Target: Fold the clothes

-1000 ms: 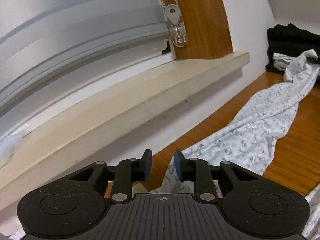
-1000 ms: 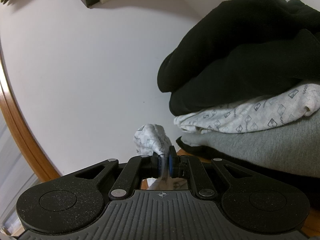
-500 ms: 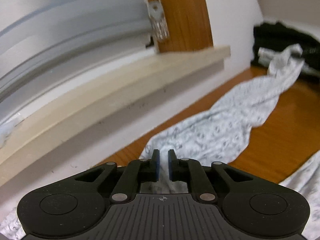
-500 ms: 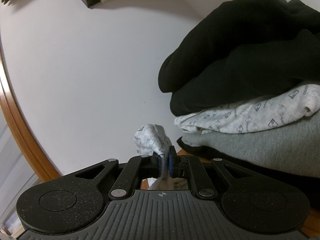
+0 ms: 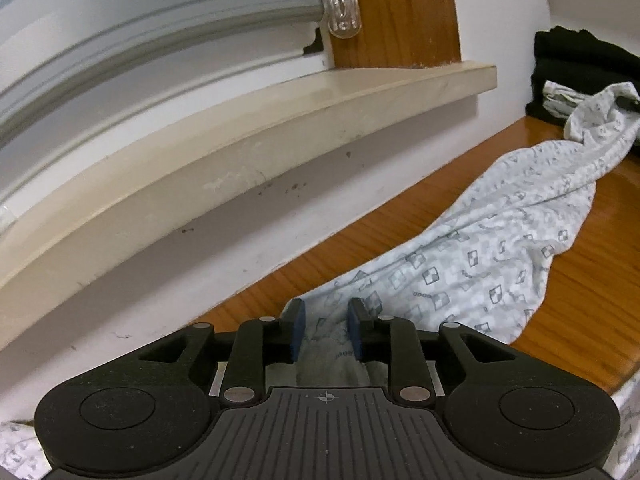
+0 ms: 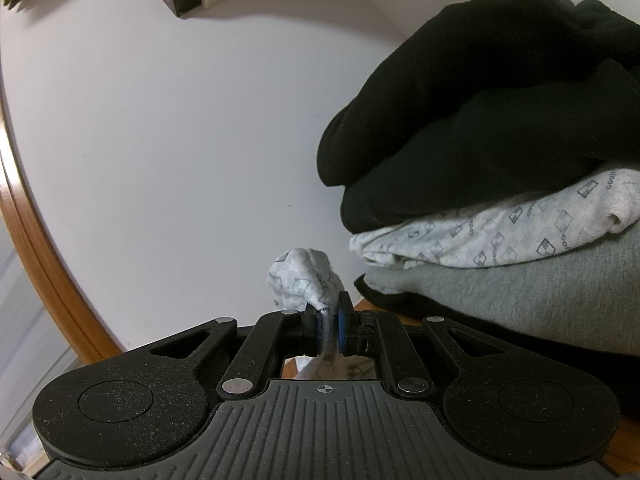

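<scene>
Patterned garment stretched out btwn both grippers on the wood table

Right gripper (image 6: 331, 330) is clamped on a bunched end of the patterned garment (image 5: 480, 256), far end, right by the folded stack (image 6: 500, 208). Left gripper (image 5: 326, 330) has its jaws apart w/ the near end lying between them, not pinched. Long axis runs near-to-far along the table (image 5: 580, 280), so left is nearer the loose end.

2 tongs (image 5: 326, 330), 1 loose garment (image 5: 500, 248), 4 folded clothes (image 6: 500, 160).
</scene>
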{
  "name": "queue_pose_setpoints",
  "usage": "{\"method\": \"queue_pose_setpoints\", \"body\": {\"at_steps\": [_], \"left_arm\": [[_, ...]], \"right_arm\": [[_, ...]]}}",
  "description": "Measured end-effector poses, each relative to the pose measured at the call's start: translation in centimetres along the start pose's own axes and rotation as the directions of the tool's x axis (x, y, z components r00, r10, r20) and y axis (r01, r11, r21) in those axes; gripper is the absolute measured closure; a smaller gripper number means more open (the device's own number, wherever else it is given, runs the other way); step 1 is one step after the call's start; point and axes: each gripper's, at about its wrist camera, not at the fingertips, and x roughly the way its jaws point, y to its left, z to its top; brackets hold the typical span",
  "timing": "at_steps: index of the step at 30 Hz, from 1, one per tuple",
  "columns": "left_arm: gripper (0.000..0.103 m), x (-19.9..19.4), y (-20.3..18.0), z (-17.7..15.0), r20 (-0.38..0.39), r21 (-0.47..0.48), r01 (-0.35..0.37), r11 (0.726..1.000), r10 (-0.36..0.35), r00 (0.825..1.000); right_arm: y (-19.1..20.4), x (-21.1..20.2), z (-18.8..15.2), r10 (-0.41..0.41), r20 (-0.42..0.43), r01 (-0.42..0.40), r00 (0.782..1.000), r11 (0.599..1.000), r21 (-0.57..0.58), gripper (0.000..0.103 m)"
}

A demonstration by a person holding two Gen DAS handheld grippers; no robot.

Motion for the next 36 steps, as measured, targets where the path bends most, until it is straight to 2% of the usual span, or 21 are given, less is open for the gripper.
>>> {"method": "queue_pose_setpoints", "body": {"at_steps": [3, 11, 14, 17, 21, 27, 29, 32, 36], "left_arm": [[0.078, 0.4, 0.4, 0.2, -0.007, -0.033, 0.025, 0.999, -0.025, 1.0], [0.1, 0.0, 0.1, -0.1, 0.001, -0.028, 0.047, 0.999, -0.047, 0.999], [0.101, -0.2, -0.1, -0.1, 0.003, -0.027, 0.05, 0.998, -0.05, 0.999], [0.101, -2.9, -0.5, -0.3, 0.075, -0.041, 0.076, 0.996, -0.073, 0.995], [0.101, -7.4, -1.1, -0.6, 0.148, -0.047, 0.147, 0.988, -0.138, 0.979], [0.101, -11.6, -2.6, -2.8, 0.159, -0.017, 0.266, 0.964, -0.261, 0.952], [0.101, -12.0, -2.5, -3.4, 0.163, -0.011, 0.237, 0.971, -0.232, 0.959], [0.101, -12.5, -1.3, -3.7, 0.186, -0.057, 0.204, 0.977, -0.19, 0.964], [0.101, -14.4, 0.3, -3.5, 0.248, -0.078, 0.21, 0.975, -0.185, 0.951]], "right_arm": [[0.1, 0.0, 0.0, -0.002, 0.002, 0.002, 1.0, 1.0, 0.0, 0.092], [0.2, -0.1, -0.1, -0.005, 0.005, 0.005, 1.0, 1.0, 0.0, 0.092], [0.2, -0.1, -0.1, -0.007, 0.006, 0.007, 1.0, 1.0, 0.002, 0.092], [0.2, -0.1, -0.1, -0.011, 0.006, 0.011, 1.0, 1.0, 0.003, 0.092], [0.1, 0.1, 0.0, -0.016, 0.007, 0.016, 1.0, 1.0, 0.002, 0.092], [0.1, 0.1, 0.0, -0.023, 0.012, 0.023, 1.0, 1.0, 0.006, 0.092], [0.1, 0.2, 0.0, -0.025, 0.011, 0.025, 1.0, 1.0, 0.008, 0.092], [0.3, 0.3, 0.0, -0.025, 0.005, 0.025, 1.0, 1.0, -0.007, 0.095], [2.2, 0.1, 0.8, -0.072, 0.017, 0.074, 0.997, 0.985, -0.159, 0.096]]}}
